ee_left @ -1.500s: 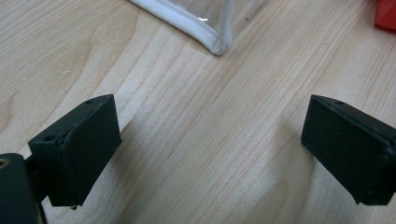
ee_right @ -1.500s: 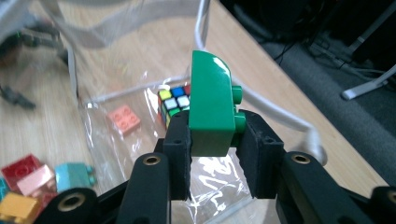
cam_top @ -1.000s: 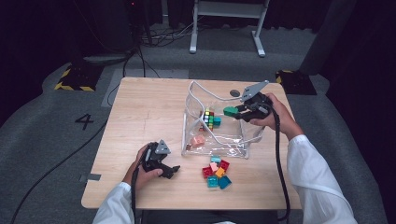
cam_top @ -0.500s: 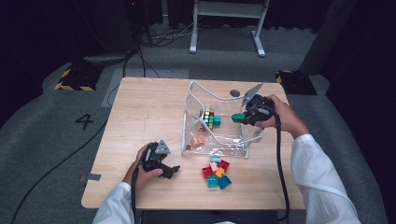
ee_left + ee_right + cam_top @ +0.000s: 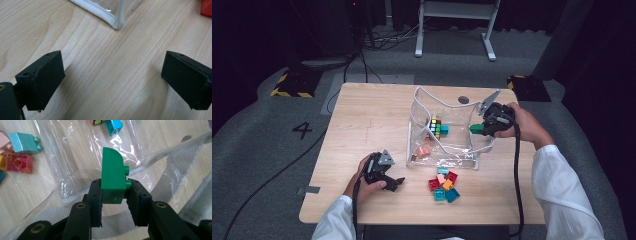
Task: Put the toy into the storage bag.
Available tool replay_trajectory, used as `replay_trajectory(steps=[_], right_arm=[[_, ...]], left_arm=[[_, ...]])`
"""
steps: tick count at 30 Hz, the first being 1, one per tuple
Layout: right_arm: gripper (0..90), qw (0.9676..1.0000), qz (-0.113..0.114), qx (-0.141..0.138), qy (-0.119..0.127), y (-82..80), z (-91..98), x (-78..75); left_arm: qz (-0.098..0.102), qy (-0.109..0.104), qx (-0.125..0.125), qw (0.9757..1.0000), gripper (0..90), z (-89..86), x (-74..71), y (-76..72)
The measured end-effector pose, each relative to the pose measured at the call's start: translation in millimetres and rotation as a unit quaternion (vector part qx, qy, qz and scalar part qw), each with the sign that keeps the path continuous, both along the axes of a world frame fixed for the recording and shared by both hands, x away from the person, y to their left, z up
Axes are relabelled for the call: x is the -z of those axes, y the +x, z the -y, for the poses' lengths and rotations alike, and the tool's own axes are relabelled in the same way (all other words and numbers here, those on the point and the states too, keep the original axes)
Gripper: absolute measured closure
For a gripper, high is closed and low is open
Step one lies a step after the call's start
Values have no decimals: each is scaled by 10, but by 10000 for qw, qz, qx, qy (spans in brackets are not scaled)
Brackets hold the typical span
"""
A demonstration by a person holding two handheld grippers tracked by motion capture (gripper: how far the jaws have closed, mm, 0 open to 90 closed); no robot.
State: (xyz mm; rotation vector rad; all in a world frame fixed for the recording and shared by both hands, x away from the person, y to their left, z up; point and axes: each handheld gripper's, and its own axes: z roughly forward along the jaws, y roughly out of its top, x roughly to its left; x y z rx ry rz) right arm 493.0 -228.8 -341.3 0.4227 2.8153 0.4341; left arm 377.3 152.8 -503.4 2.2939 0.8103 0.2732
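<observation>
Now, with my right claw [image 5: 113,195] clamped on the green brick [image 5: 113,176] at the bag [image 5: 452,142] rim and left claw [image 5: 112,82] gaping empty, I'd carry it forward past the strap [image 5: 175,167] before releasing.

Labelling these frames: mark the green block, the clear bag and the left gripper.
green block [image 5: 113,176]: right gripper view, its flat front face.
clear bag [image 5: 419,102]: high view, its white rim.
left gripper [image 5: 112,82]: left gripper view, midway between its open jaws.
</observation>
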Motion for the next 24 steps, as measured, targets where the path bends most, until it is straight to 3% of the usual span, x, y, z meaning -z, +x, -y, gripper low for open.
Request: replay_trajectory(steps=[7, 14, 20, 24], right_arm=[[604, 9998, 143, 14, 165, -66, 36, -54], [501, 9968, 384, -37, 696, -159, 151, -133], [372, 9902, 685, 185, 1204, -319, 313, -224], [309, 9836, 814, 379, 1562, -437, 398, -235]], left_arm=[[-31, -6, -10, 10000, 47, 1, 0, -4], [-33, -6, -10, 10000, 47, 1, 0, -4], [-29, -8, -6, 10000, 47, 1, 0, -3], [-27, -13, -3, 10000, 47, 2, 1, -3]])
